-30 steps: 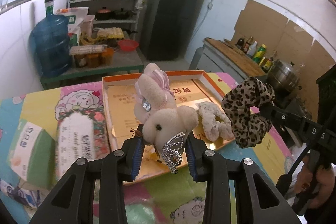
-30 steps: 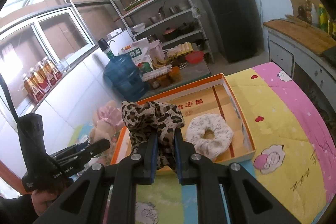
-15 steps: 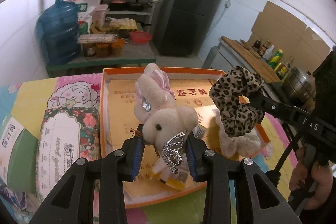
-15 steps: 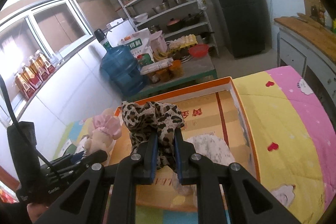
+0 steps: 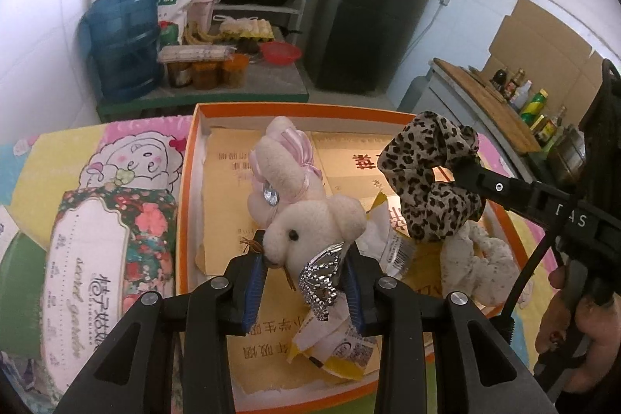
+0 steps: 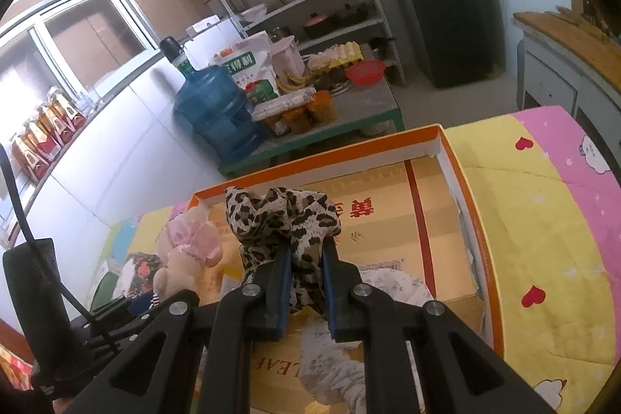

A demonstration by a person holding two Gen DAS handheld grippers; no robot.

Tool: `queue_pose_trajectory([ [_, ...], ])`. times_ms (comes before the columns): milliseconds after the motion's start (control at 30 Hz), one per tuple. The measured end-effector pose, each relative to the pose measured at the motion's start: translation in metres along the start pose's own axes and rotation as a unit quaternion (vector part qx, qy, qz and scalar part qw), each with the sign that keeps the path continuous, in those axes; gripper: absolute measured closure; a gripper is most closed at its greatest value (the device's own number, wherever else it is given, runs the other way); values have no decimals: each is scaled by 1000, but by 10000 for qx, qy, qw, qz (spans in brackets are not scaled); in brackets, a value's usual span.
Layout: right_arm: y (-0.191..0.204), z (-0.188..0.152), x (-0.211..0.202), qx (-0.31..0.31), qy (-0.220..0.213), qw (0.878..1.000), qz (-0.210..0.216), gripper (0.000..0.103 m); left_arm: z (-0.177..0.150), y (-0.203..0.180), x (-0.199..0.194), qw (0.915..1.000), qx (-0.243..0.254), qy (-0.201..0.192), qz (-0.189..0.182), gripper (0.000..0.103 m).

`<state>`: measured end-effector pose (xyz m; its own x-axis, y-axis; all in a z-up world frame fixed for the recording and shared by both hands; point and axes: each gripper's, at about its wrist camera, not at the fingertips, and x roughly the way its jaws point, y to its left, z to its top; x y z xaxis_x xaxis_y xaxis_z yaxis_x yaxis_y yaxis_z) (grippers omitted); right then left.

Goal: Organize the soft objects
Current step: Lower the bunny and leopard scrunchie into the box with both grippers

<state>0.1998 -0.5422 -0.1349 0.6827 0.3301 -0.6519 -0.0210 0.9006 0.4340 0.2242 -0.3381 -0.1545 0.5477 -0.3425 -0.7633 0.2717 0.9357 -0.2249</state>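
The left claw (image 5: 304, 272) is clamped on a pale plush bunny (image 5: 306, 216), the right claw (image 6: 304, 260) pinched tight on a leopard scrunchie (image 6: 281, 216); both hang over the orange box (image 5: 186, 181), probably so each can drop straight in beside the cream scrunchie (image 5: 477, 258) lying there. The bunny wears a pink bow and a silver butterfly charm; the box sits on a cartoon-print bench (image 6: 543, 220).

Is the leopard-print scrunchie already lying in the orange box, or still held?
Held. The right gripper is shut on the leopard scrunchie, which hangs above the orange box, over the white scrunchie lying inside.
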Motion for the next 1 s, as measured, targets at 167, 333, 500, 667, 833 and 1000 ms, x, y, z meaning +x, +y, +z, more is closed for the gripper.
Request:
queue_pose_trajectory([
  [167, -5, -1, 7, 51, 79, 9999, -96, 88, 2, 4, 10, 9999, -86, 93, -34, 66],
  [333, -7, -2, 11, 118, 157, 9996, -213, 87, 4, 7, 18, 9994, -186, 230, -157, 65],
  [500, -11, -3, 13, 276, 214, 9990, -271, 61, 8, 11, 21, 9992, -214, 260, -196, 62],
  [667, -12, -5, 8, 332, 157, 9990, -267, 53, 6, 9, 19, 9994, -145, 254, -205, 57],
  [833, -13, -5, 2, 391, 104, 9988, -282, 53, 4, 3, 12, 9997, -41, 159, -167, 51],
  [1000, -11, -6, -9, 423, 13, 9986, -305, 53, 3, 5, -1, 9998, -50, 35, -181, 48],
])
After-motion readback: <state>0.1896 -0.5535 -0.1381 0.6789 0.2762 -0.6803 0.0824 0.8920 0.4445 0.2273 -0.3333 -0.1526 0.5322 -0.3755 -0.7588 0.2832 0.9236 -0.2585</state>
